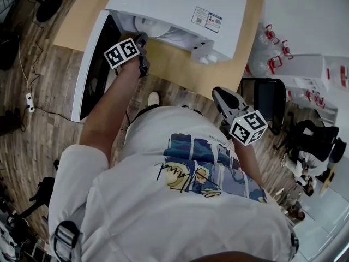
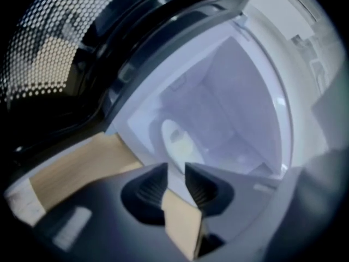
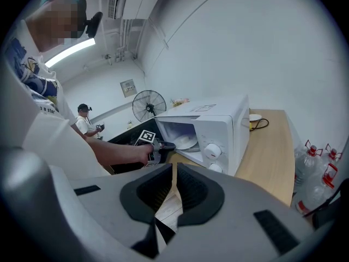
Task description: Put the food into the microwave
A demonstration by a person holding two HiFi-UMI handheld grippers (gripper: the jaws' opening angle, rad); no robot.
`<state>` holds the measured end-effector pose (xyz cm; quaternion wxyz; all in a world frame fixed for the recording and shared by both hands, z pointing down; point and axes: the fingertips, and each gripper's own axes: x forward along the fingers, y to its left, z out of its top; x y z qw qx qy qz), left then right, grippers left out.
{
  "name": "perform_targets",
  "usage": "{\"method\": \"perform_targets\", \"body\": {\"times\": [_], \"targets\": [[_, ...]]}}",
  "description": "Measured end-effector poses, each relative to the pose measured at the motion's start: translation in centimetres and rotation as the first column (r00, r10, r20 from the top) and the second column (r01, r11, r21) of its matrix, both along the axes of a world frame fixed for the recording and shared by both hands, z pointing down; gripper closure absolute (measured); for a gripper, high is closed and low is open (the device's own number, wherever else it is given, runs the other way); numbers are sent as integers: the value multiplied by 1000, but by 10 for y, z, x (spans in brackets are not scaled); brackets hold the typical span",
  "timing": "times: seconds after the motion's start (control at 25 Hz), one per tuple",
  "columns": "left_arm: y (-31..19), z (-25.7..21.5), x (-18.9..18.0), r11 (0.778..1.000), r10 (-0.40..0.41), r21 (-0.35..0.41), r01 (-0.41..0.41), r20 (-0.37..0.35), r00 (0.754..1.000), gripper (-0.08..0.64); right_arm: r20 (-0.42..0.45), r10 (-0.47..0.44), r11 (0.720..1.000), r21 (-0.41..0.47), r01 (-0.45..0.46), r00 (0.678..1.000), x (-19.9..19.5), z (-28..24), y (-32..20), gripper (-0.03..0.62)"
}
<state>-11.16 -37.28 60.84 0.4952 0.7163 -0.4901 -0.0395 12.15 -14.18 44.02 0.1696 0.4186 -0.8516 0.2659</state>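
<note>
A white microwave [image 1: 180,4] stands on a wooden table [image 1: 180,64], its door [image 1: 90,64] swung wide open to the left. Inside on the turntable lies a white plate [image 2: 177,141] with pale yellowish food; the plate [image 3: 182,141] also shows in the right gripper view. My left gripper [image 2: 176,171] is just outside the cavity mouth, jaws parted by a narrow gap, nothing between them. In the head view the left gripper [image 1: 143,52] sits at the opening's front edge. My right gripper [image 1: 222,96] hangs back by my body, shut and empty, and looks at the microwave [image 3: 218,124].
Water bottles with red caps [image 1: 272,53] and a black chair [image 1: 270,111] stand right of the table. A small bowl [image 3: 254,117] and a cable lie behind the microwave. A fan [image 3: 149,105] and a standing person [image 3: 87,121] are far back. A power strip [image 1: 30,100] lies on the floor.
</note>
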Motion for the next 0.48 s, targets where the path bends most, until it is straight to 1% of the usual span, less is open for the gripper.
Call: {"method": "perform_targets", "body": {"times": [0.12,0.28,0.48], "targets": [[5,-1,-1,999,31,9,-31,45,999,456,1,-4,1000,7,4,1000,-2,0,1,568],[13,-4,-2,997,76,24,-79,114,991,453,3,-4,1000,16,4,1000,-2,-1,1,568],[23,-8,-1,992,114,40,-122,159,981,451,8,-9,1000,19,9,1000,-5,1,4,568]]}}
